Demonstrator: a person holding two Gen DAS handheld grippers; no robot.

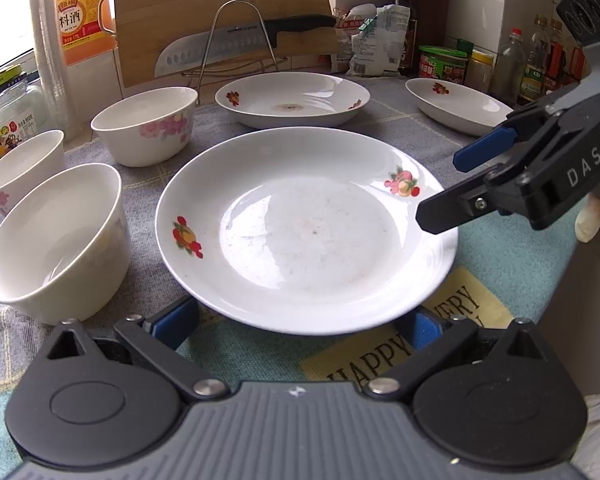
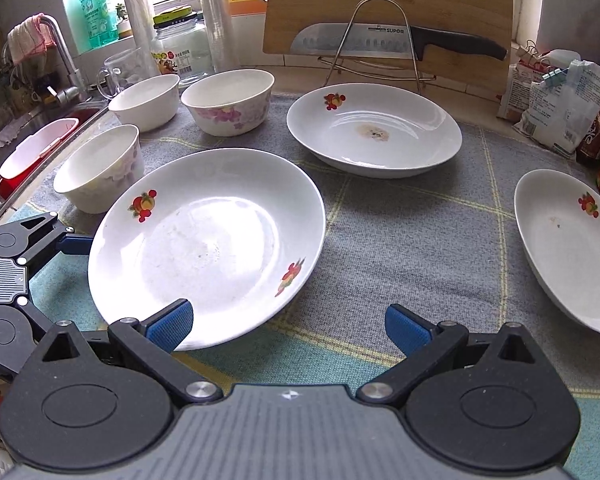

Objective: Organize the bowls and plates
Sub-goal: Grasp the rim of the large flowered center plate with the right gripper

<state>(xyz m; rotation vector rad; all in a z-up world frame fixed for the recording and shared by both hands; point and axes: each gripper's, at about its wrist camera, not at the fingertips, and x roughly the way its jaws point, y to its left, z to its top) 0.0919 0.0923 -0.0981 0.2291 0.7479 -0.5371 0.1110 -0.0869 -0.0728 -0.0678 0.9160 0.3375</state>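
Observation:
A white plate with fruit prints (image 1: pixel 306 232) (image 2: pixel 208 246) lies on the mat in front of both grippers. My left gripper (image 1: pixel 300 330) is open, its blue pads at the plate's near edge, partly under the rim. My right gripper (image 2: pixel 288 328) is open beside the plate's right rim; it also shows in the left wrist view (image 1: pixel 444 188). Two more plates lie behind (image 2: pixel 374 130) and to the right (image 2: pixel 572 248). Three white bowls (image 2: pixel 228 102) (image 2: pixel 144 100) (image 2: pixel 100 168) stand to the left.
A wire rack (image 2: pixel 376 40), knife (image 2: pixel 400 38) and cutting board (image 2: pixel 388 0) stand at the back. Bottles and packets (image 2: pixel 560 96) line the right back. Jars (image 2: pixel 180 52) and a sink (image 2: pixel 28 152) are on the left.

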